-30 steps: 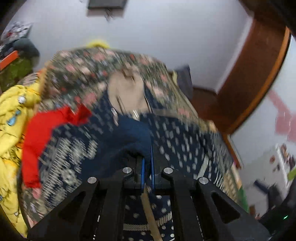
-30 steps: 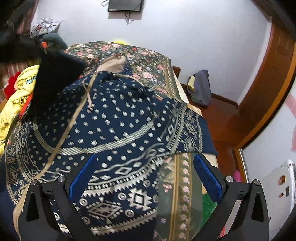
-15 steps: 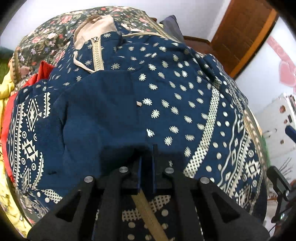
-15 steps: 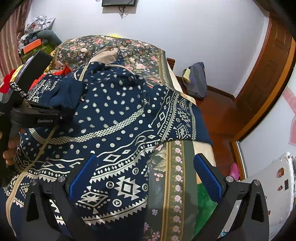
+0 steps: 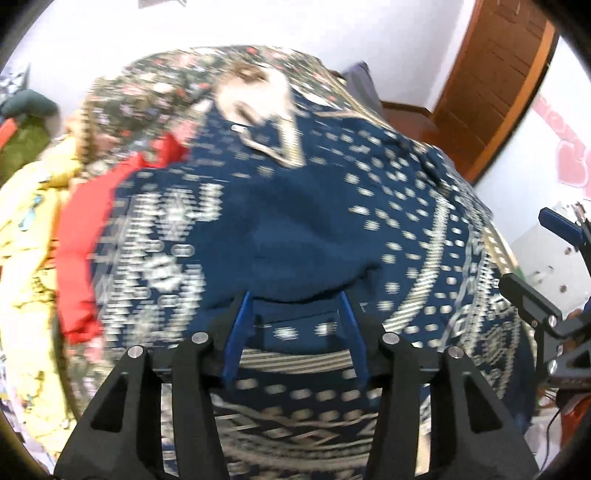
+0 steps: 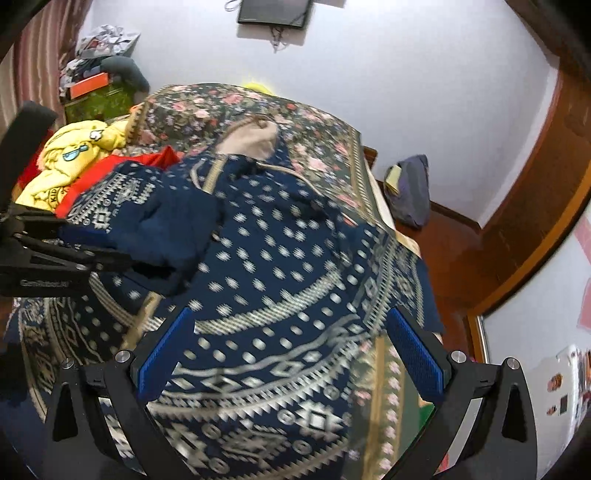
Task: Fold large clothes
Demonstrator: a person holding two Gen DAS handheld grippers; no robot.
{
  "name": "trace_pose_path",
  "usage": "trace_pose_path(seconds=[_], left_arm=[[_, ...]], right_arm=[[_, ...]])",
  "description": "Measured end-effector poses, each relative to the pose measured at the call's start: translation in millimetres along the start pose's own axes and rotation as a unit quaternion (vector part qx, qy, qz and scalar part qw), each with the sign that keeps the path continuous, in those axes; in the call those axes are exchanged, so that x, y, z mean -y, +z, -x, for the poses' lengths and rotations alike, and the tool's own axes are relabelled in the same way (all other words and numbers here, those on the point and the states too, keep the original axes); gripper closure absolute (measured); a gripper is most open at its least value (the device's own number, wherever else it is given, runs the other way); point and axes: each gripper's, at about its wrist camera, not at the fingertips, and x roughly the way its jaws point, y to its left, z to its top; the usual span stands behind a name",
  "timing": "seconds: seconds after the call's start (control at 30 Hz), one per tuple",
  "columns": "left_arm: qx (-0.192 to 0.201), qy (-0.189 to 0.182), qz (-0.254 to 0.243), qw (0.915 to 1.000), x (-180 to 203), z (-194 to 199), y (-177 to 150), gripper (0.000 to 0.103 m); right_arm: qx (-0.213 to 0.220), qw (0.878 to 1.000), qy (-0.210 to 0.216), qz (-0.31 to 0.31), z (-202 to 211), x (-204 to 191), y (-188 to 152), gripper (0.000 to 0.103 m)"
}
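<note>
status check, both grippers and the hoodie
Left gripper just opened, sleeve dropped on the navy patterned hoodie. Right gripper open, empty. Red garment beside it, not blocking.

Ahead of the jaws stretches a bed (image 6: 343,155) under a dark floral bedspread (image 6: 207,107) with a striped border. Beyond it stands a plain white wall (image 6: 388,74) carrying a dark wall-mounted screen (image 6: 273,13) with a cable hanging beneath. To the right of the jaws lies a reddish wooden floor (image 6: 450,254), a grey bag (image 6: 410,192) slumped at the wall's foot, and a brown wooden door (image 5: 495,74). Far left, a striped curtain (image 6: 40,62) hangs above cluttered shelving (image 6: 96,85). Lighting is even and indoor.
</note>
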Motion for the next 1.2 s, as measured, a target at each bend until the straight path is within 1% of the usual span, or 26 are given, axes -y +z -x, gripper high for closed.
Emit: trace_pose_path(seconds=[0.1,0.2,0.33,0.47,0.6,0.7,0.77,0.8,0.83,0.87,0.97,1.03,1.1,1.17,1.2], left_arm=[[0.012,0.020,0.014,0.9996,-27.8,4.4,0.0,0.054],[0.019,0.050,0.028,0.9982,-59.8,9.4,-9.1,0.053],[0.011,0.063,0.052,0.9965,-96.9,7.5,-21.7,0.053],[-0.002,0.074,0.071,0.9947,-122.1,-3.5,-35.0,0.053],[-0.017,0.077,0.078,0.9938,-136.7,-18.7,-44.9,0.053],[-0.025,0.082,0.086,0.9926,-144.3,-32.5,-47.6,0.053],[-0.030,0.077,0.096,0.9920,-149.4,-41.5,-47.4,0.053],[-0.032,0.076,0.101,0.9914,-152.0,-46.0,-47.9,0.053],[-0.035,0.073,0.107,0.9909,-154.1,-51.0,-48.5,0.053],[-0.039,0.069,0.113,0.9905,-155.7,-55.7,-49.4,0.053],[-0.040,0.065,0.121,0.9898,-155.5,-66.5,-54.2,0.051],[-0.037,0.071,0.116,0.9901,-152.6,-70.0,-56.4,0.051],[-0.035,0.079,0.111,0.9901,-150.5,-70.4,-56.2,0.051],[-0.032,0.088,0.104,0.9901,-147.6,-70.3,-56.0,0.051],[-0.032,0.090,0.103,0.9901,-147.2,-70.9,-55.9,0.051]], right_arm=[[0.001,1.000,0.016,0.013,-6.8,-20.6,12.1,0.000],[-0.001,0.999,0.030,0.030,-15.9,-43.0,23.1,0.000],[-0.007,0.997,0.048,0.060,-32.2,-77.9,35.7,0.000],[-0.024,0.994,0.058,0.091,-52.4,-107.0,42.8,0.000],[-0.043,0.989,0.049,0.129,-78.7,-134.1,43.4,0.002],[-0.056,0.986,0.047,0.149,-94.5,-147.6,44.3,0.002],[-0.060,0.984,0.047,0.159,-102.1,-155.7,45.9,0.007],[-0.061,0.983,0.047,0.166,-106.0,-160.5,46.7,0.013],[-0.063,0.981,0.050,0.174,-109.6,-165.4,47.5,0.016],[-0.065,0.980,0.052,0.179,-111.9,-168.9,47.9,0.018],[-0.061,0.978,0.058,0.193,-118.8,-178.9,51.4,0.027],[-0.059,0.976,0.075,0.198,-122.4,-184.4,52.7,0.047],[-0.067,0.975,0.091,0.192,-126.9,-187.3,53.2,0.060],[-0.066,0.976,0.095,0.186,-127.7,-188.8,53.7,0.067],[-0.062,0.976,0.091,0.186,-126.3,-188.2,53.8,0.078]])
